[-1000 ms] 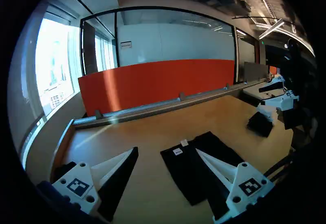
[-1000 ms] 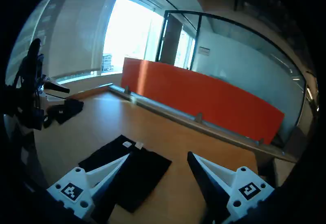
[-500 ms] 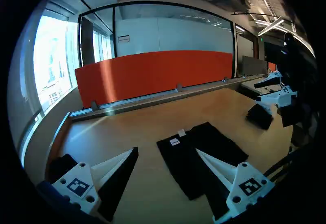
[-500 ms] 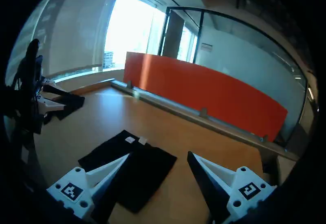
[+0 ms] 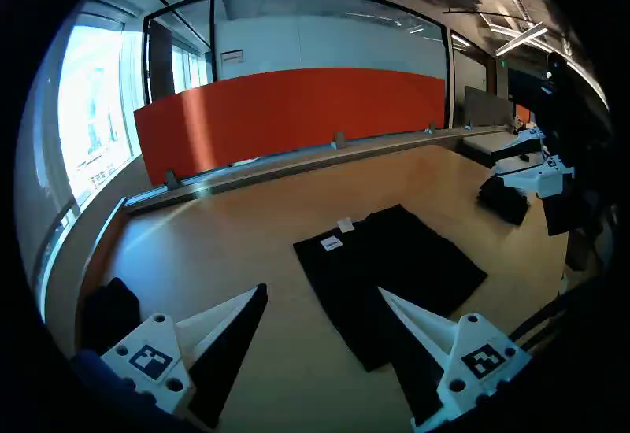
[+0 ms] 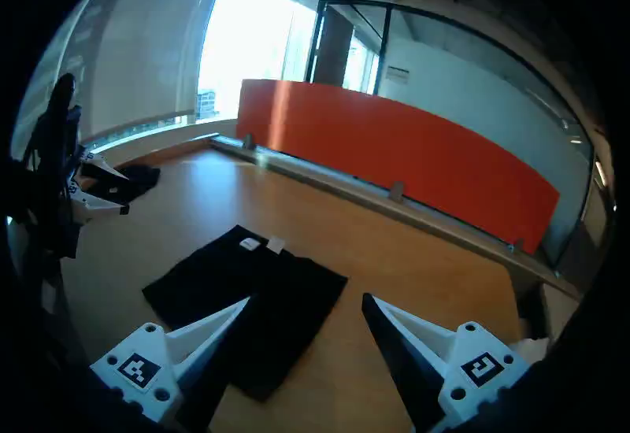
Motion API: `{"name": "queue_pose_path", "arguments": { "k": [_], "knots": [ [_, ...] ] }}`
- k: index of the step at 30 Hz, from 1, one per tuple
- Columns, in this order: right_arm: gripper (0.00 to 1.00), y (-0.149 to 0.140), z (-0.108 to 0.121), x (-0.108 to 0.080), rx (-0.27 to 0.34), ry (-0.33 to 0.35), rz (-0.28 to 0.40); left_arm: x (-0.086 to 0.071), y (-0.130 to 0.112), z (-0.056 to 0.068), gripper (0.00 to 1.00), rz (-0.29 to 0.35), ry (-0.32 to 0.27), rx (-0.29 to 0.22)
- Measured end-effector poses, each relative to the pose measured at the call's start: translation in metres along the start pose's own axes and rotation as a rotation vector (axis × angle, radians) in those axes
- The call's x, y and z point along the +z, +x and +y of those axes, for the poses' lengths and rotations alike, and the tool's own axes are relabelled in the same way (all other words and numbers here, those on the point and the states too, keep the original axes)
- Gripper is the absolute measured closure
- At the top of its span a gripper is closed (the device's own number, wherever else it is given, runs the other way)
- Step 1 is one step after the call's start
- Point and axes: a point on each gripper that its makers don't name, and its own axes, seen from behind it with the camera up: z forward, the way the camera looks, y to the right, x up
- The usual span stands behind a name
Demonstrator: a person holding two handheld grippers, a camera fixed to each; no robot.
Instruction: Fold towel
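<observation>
We see a black towel (image 5: 394,264) with two small white tags (image 5: 331,244) on a honey-tan, wood-look table (image 5: 236,220). The partition (image 5: 291,114) is a plain orange-red, and the rail (image 5: 315,159) is grey. We find the left gripper (image 5: 322,289) and right gripper (image 6: 307,297) both white with black inner faces, each finger bearing a black-and-white square marker (image 5: 150,360). Another bundle of cloth (image 5: 504,198) is black too.

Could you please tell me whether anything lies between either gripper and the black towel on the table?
Nothing visible does. The black towel lies flat on the wooden table, directly ahead of the open left gripper and the open right gripper.
</observation>
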Motion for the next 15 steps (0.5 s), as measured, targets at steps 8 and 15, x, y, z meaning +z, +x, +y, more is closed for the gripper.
{"name": "queue_pose_path", "arguments": {
  "k": [8,15],
  "knots": [
    [0.00,-0.041,-0.009,0.009,0.003,0.009,-0.052,0.016,-0.032,0.014,0.07,-0.051,-0.036,0.024],
    [0.00,-0.080,-0.020,0.017,0.003,0.026,-0.107,0.031,-0.061,0.031,0.07,-0.102,-0.077,0.055]
  ]
}}
